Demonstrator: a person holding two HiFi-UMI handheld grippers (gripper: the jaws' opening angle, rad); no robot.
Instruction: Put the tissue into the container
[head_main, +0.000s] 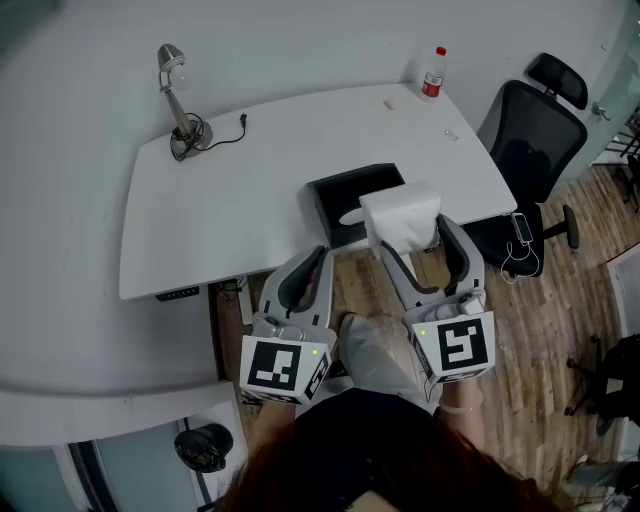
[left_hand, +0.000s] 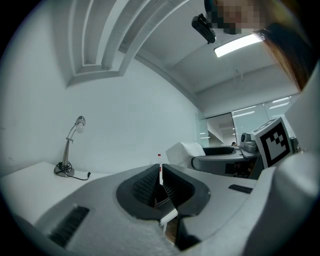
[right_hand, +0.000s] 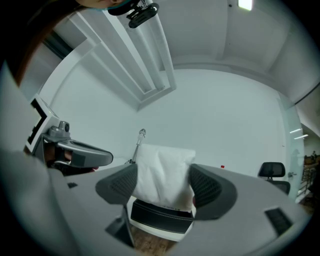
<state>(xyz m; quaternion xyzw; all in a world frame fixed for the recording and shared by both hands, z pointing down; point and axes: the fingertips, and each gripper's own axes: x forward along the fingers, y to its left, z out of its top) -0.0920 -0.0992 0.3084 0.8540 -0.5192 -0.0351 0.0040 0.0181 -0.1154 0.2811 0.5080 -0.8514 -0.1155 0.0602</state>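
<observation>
Right gripper (head_main: 420, 238), in the head view, holds a white tissue (head_main: 402, 218) up at the near edge of the surface (head_main: 230, 220). The tissue hangs just above the front of the black container (head_main: 345, 192) and hides its right part. Left gripper (head_main: 303, 278) hangs beside it, lower, its jaws looking close together from here. A lamp (head_main: 178, 110) stands far left, a bottle (head_main: 433, 72) far right, and a chair (head_main: 535, 130) beyond.

The left gripper view settles it: the jaws nearly touch, with only a thin slit and nothing between them. The container does not show here.

The right gripper view shows both jaws pressed on the tissue's sides, with the container's front wall below. The tissue covers the lamp's base, and the container's inside cannot be seen.
</observation>
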